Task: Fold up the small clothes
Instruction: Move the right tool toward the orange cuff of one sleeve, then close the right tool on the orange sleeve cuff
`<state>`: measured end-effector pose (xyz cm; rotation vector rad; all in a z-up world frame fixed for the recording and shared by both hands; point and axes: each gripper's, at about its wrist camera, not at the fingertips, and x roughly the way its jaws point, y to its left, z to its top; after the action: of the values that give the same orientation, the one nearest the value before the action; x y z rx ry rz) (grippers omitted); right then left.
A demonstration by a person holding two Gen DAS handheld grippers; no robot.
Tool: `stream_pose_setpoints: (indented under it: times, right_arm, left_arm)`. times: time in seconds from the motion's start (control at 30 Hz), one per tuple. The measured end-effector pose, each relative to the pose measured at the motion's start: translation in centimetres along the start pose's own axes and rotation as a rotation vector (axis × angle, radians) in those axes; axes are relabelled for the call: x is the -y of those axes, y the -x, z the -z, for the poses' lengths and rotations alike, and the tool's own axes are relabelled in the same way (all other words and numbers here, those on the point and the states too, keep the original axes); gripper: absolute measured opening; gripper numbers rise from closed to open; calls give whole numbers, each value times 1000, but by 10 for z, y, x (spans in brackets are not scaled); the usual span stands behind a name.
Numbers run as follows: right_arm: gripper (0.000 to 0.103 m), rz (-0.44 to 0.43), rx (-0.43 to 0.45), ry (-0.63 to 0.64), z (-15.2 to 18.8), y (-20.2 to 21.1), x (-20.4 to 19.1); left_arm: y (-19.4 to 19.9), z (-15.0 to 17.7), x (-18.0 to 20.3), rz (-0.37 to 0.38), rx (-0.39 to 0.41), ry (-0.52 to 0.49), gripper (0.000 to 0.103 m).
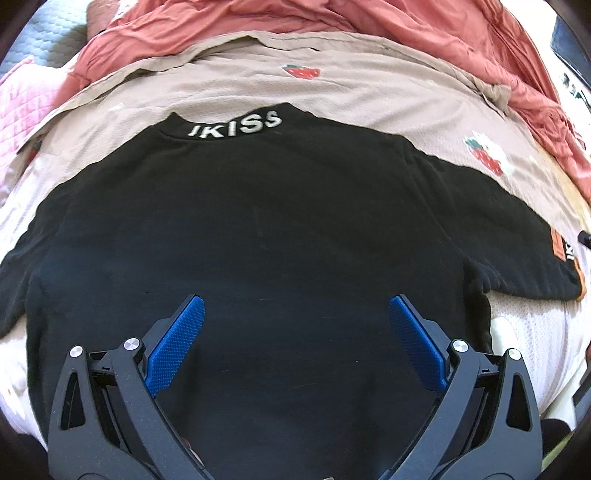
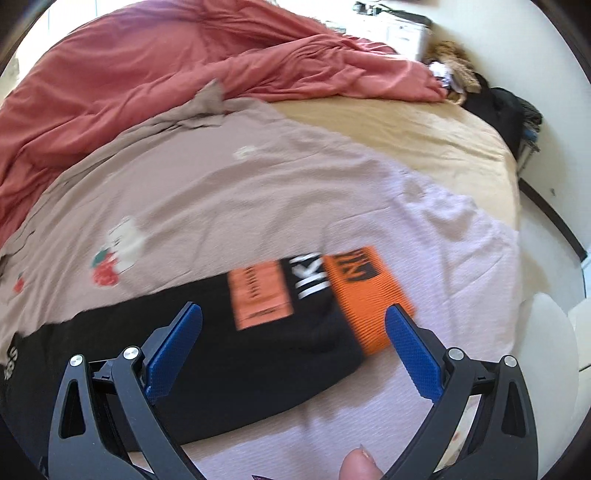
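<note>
Left gripper (image 1: 295,325) hovers over the lower back of the black sweatshirt (image 1: 258,229), fingers spread wide, holding nothing. Sweatshirt lies flat, back up, on the beige strawberry-print sheet (image 1: 369,88), collar with white "IKISS" lettering (image 1: 234,127) pointing away; red duvet (image 1: 295,22) bunched beyond it. Its right sleeve runs out sideways, ending in an orange cuff (image 2: 365,299) with an orange patch (image 2: 260,299) just before it. Right gripper (image 2: 293,328) sits above that sleeve end, jaws apart, nothing between them; the cuff is just beside the right pad (image 2: 413,354). View is motion-blurred, so contact with the cloth can't be told

Step in hand looks like the sleeve fold, nothing folded yet. To do it well: come down on the cuff, pinch both layers near the edge, lift low and carry it across onto the back so the sleeve lies straight. Left should press or hold the body so the shirt doesn't slide on the sheet
</note>
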<state>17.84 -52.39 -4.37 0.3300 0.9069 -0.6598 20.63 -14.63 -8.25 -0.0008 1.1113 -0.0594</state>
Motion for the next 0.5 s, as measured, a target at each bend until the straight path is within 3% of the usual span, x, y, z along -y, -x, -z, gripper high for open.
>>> stream_pose_setpoints:
  times: [0.23,0.33,0.4,0.47,0.5]
  right_arm:
    - [99,10,-77,-116,-5,-28,43]
    - [98,-70,-159,-158,0,-47,43]
    - [99,-69,-195,-163,4,-55,41]
    - [96,-74,-190,-188,4,-56,43]
    - [85,-69,-177,-209,4,-54,47]
  left_arm:
    - [-17,6,5,-22,-11,-38,94]
    - [-24,10,7,-33,-5,-54,94]
    - [-25,13,9,-40,13,-68,94]
    - [-25,13,8,-39,21,-68,94]
    - [-25,14,8,-36,23,-66,94]
